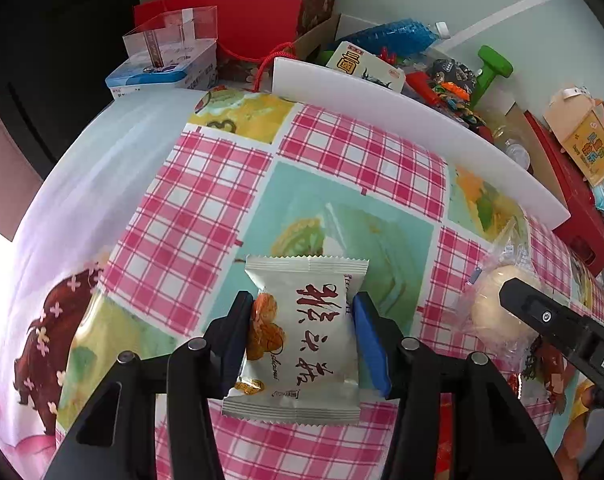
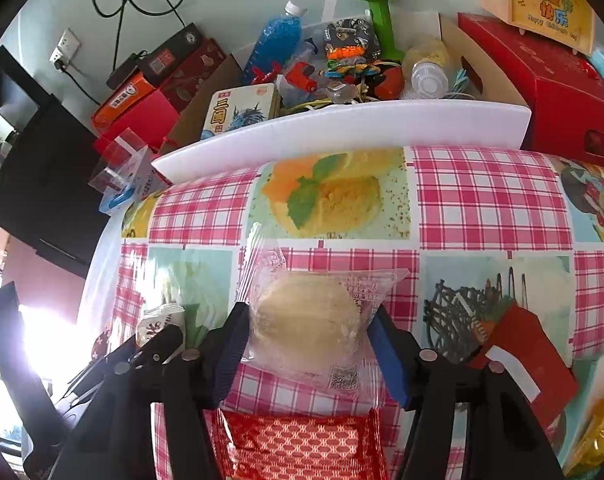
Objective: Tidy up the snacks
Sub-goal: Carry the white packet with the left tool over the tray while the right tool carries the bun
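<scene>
My left gripper (image 1: 302,336) had its jaws pinching a white snack packet (image 1: 299,340) at lower centre of the left wrist view, while my right gripper (image 2: 308,336) pinched a clear-wrapped round pastry (image 2: 306,320) at lower centre of the right wrist view, both over the checked surface (image 1: 205,208). Judging by the soft wrappers, I thought a light squeeze best, keeping each packet level and setting them down side by side, clear of the red packet (image 2: 302,446) below.
</scene>
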Motion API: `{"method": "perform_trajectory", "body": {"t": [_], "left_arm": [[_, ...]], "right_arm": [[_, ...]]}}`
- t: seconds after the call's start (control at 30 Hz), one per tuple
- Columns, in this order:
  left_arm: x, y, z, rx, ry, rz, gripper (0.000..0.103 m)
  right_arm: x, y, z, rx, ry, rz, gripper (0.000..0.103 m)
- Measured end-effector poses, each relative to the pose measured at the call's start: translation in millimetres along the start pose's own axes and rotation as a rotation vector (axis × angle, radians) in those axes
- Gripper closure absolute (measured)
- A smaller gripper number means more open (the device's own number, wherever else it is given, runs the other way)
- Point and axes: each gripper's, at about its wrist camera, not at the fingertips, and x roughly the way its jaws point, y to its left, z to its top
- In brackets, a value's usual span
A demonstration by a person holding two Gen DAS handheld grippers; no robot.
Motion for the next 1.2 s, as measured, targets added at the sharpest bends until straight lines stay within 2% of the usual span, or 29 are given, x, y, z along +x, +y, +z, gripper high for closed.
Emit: {"method": "perform_trajectory", "body": {"t": [0.17, 0.27, 0.4, 0.57, 0.73, 0.97, 1.2], "left_arm": [[-6.7, 0.7, -8.7, -0.037, 0.011, -0.020, 0.051], [-11.7, 0.8, -16.0, -0.062, 0.022, -0.032, 0.051], [-18.9, 0.8, -27.9, -0.087, 0.038, -0.014, 0.051], [-40.4, -1.1, -45.7, -0.111, 0.020, -0.012, 0.051], [-73.0, -13.9, -66.3, -0.124, -0.038, -0.045, 0.051], [-113.9, -50.6, -100.4, -0.113, -0.108, -0.090, 0.051], [-134.9, -103.6, -126.6, -0.016, -0.133, -0.147, 0.051]], "right_arm": [[-19.3, -1.8, -9.3, 0.000, -0.015, 0.033, 0.046], [-26.3, -1.6, -15.0, -0.014, -0.011, 0.011, 0.047], [-43.8, -8.4, -25.9, 0.001, -0.022, 0.031, 0.047], [-77.5, -16.6, -43.7, 0.007, -0.063, 0.067, 0.047], [-123.4, -29.5, -67.5, 0.028, -0.145, 0.100, 0.047], [-171.5, -64.4, -116.2, 0.106, -0.243, -0.001, 0.047], [-197.8, -114.7, -152.3, 0.224, -0.312, -0.080, 0.047]]}}
